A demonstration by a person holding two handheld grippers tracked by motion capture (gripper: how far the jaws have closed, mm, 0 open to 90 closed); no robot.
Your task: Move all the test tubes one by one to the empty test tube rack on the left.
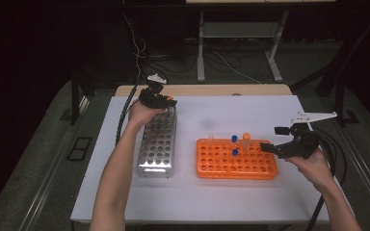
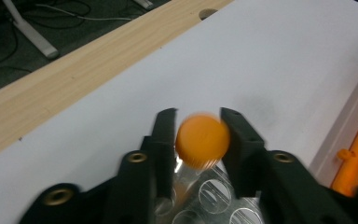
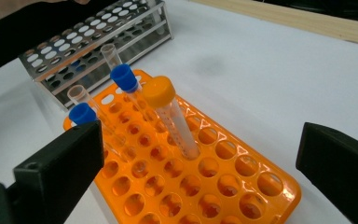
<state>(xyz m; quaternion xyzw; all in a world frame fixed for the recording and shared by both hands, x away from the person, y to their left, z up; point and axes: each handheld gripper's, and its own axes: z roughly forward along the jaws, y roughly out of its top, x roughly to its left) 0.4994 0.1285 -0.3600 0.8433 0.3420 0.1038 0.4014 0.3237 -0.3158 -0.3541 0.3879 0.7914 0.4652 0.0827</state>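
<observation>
Jaws of the left gripper [image 2: 199, 122] flank an orange-capped tube [image 2: 202, 140], seemingly touching its blurred cap, over the far end of the metal rack [image 1: 157, 143]. Right gripper [image 1: 275, 139], jaws spread wide and empty, hovers beside the orange rack [image 3: 205, 182], where blue-capped tubes [image 3: 123, 77] and another orange-capped one stand.

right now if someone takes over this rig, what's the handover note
Left claw: over the far end of the metal rack, an orange-capped tube between its jaws above the rack's holes. The picture is blurred, so I cannot tell if the pads still press on the cap.
Right claw: open, holding nothing, beside the right end of the orange rack.
Orange rack: one orange-capped tube, two blue-capped tubes, and uncapped clear tubes stand in it.
Done: apparently one tube brought to the metal rack.
Left: seat it, then probably move the others over.
</observation>
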